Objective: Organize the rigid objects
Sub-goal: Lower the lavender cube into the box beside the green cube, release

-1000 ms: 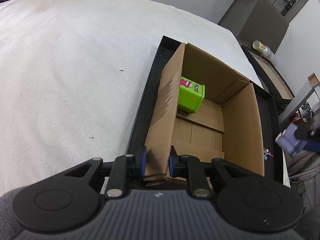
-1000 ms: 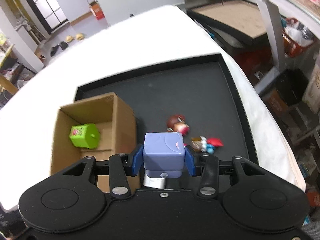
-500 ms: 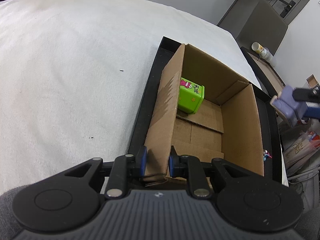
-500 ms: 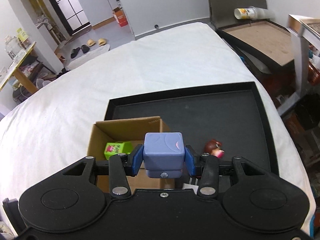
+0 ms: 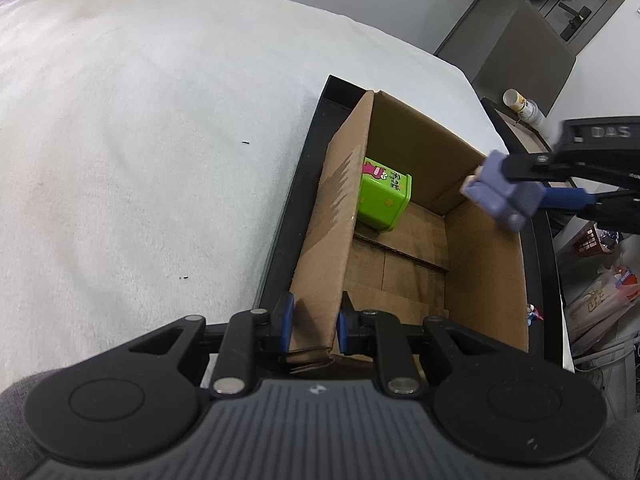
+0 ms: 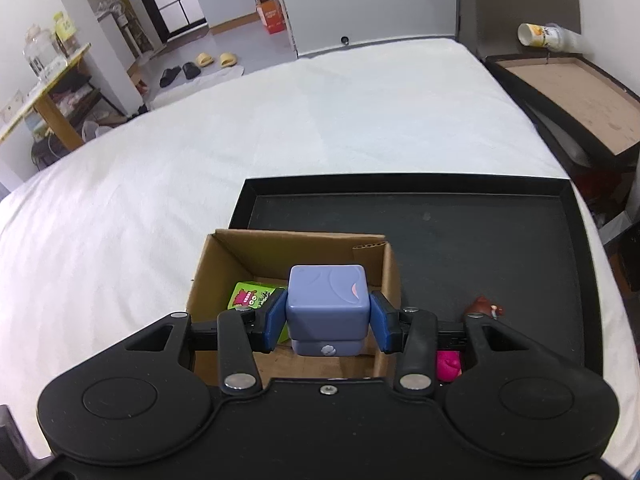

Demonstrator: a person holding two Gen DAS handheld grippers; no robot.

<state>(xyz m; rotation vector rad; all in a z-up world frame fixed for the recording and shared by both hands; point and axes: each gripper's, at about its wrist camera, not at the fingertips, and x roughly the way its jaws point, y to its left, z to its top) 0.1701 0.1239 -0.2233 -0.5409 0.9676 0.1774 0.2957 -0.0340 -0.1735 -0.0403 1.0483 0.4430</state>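
left gripper (image 5: pixel 313 322) pinches cardboard box (image 5: pixel 484 272) wall to steady it; right gripper (image 6: pixel 327 318) clamps purple cube (image 6: pixel 327 298) above box, prob. for dropping in.

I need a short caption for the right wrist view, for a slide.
Right gripper holds a purple cube above the cardboard box containing a green box.

Right gripper (image 6: pixel 328 318): gripping a purple cube (image 6: pixel 327 304) above the cardboard box (image 6: pixel 208 264).
Green box (image 6: pixel 250 298): sitting inside the cardboard box, left of the cube.
Cardboard box: standing in the black tray (image 6: pixel 480 240).
Brown figure (image 6: pixel 485 306): lying right of the cardboard box.
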